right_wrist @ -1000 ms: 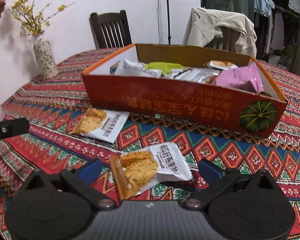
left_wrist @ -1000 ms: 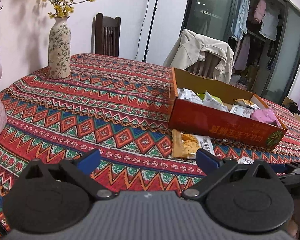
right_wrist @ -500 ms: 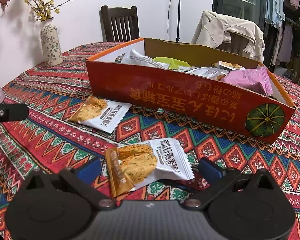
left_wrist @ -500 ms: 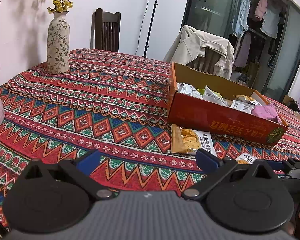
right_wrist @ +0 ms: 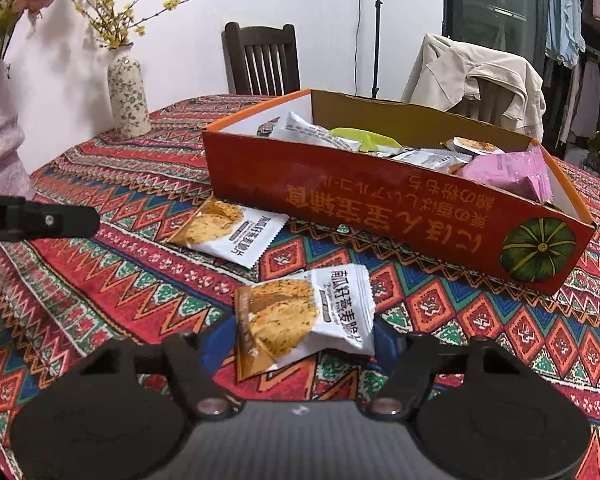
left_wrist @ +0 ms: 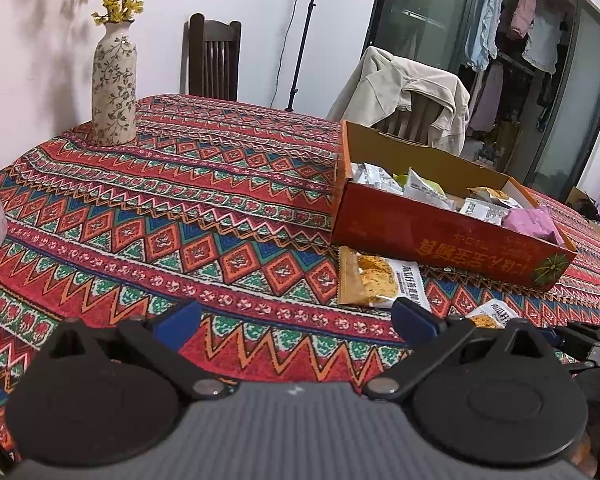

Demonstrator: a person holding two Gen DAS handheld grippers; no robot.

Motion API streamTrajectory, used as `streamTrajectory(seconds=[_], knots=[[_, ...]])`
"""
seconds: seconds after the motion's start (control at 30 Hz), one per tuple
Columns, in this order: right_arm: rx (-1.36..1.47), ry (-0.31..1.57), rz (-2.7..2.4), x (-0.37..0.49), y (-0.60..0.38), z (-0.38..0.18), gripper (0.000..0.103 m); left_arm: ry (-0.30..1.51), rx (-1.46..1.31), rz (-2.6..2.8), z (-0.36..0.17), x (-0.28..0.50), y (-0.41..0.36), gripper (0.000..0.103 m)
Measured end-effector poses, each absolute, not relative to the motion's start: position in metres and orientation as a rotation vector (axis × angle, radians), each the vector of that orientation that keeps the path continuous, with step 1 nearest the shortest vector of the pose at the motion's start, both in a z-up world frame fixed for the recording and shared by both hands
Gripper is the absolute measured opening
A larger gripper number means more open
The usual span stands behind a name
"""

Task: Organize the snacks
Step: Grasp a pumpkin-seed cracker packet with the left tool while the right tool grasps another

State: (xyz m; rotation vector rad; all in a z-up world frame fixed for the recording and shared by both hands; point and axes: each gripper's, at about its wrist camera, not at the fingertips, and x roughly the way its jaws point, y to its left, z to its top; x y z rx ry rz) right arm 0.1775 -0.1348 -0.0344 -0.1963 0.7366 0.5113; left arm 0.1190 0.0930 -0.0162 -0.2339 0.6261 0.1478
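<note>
Closest to me, the right gripper (right_wrist: 302, 344) tilts down at the table, its jaws closing around a white-and-orange snack packet (right_wrist: 306, 314) that lies between the blue fingertips (right_wrist: 216, 346); the motion blur hides whether the pads press on it yet, so I cannot call it a grip. The left gripper (left_wrist: 296, 320) also slopes downward, off to the side, jaws spread wide with only the patterned tablecloth (left_wrist: 160, 216) between them. Just beyond the right gripper a second packet (right_wrist: 230, 232) lies flat, its far corner right at the foot of the red cardboard box (right_wrist: 380, 216). That box sits on the cloth with several snacks already inside, among them a pink pouch (right_wrist: 508, 174). Farther back a floral vase (right_wrist: 128, 94) stands near the table's edge, and behind it a dark wooden chair (right_wrist: 262, 60).
</note>
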Motion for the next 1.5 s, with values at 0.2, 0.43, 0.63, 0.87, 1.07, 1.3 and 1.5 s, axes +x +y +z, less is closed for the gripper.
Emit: streamTrajectory(seconds=[0.2, 0.43, 0.63, 0.87, 1.07, 1.3, 1.5], knots=[[-0.147, 0.717, 0.501, 0.179, -0.148, -0.026, 0.056, 0.627, -0.211, 0.126, -0.011, 0.128, 0.08, 0.103], [-0.097, 0.695, 0.476, 0.18, -0.166, -0.02, 0.053, 0.63, -0.187, 0.095, -0.005, 0.141, 0.063, 0.103], [-0.076, 0.655, 0.44, 0.182, -0.183, -0.01, 0.053, 0.662, -0.168, 0.075, -0.006, 0.159, 0.05, 0.103], [-0.04, 0.636, 0.385, 0.188, -0.206, -0.008, 0.053, 0.737, -0.141, 0.06, -0.013, 0.186, 0.036, 0.103], [-0.015, 0.637, 0.348, 0.195, -0.218, -0.012, 0.053, 0.807, -0.128, 0.088, -0.026, 0.212, 0.029, 0.103], [-0.009, 0.639, 0.33, 0.198, -0.223, -0.014, 0.053, 0.847, -0.102, 0.116, -0.04, 0.234, 0.023, 0.103], [-0.014, 0.641, 0.326, 0.199, -0.222, -0.015, 0.053, 0.865, -0.066, 0.15, -0.051, 0.245, 0.019, 0.103]])
